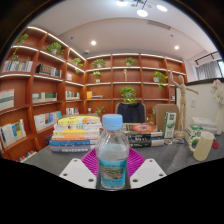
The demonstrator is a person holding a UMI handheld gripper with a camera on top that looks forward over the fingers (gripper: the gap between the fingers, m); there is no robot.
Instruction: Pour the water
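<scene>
A clear plastic water bottle (pixel 113 158) with a blue cap and a pale blue label stands upright between my fingers, close in front of the camera. My gripper (pixel 113 166) is shut on it. The magenta pads (pixel 90 160) touch its sides with no gap showing on either side. The bottle's base is hidden below the fingers, so I cannot tell whether it rests on the grey table (pixel 40 160). A pale, cup-like object (pixel 203 146) sits on the table beyond the fingers to the right, too small to make out.
A stack of colourful books (pixel 75 133) lies on the table just beyond the left finger. More books and boxes (pixel 150 130) lie behind the bottle. A dark chair (pixel 130 113) and wooden bookshelves (pixel 40 90) line the back of the room.
</scene>
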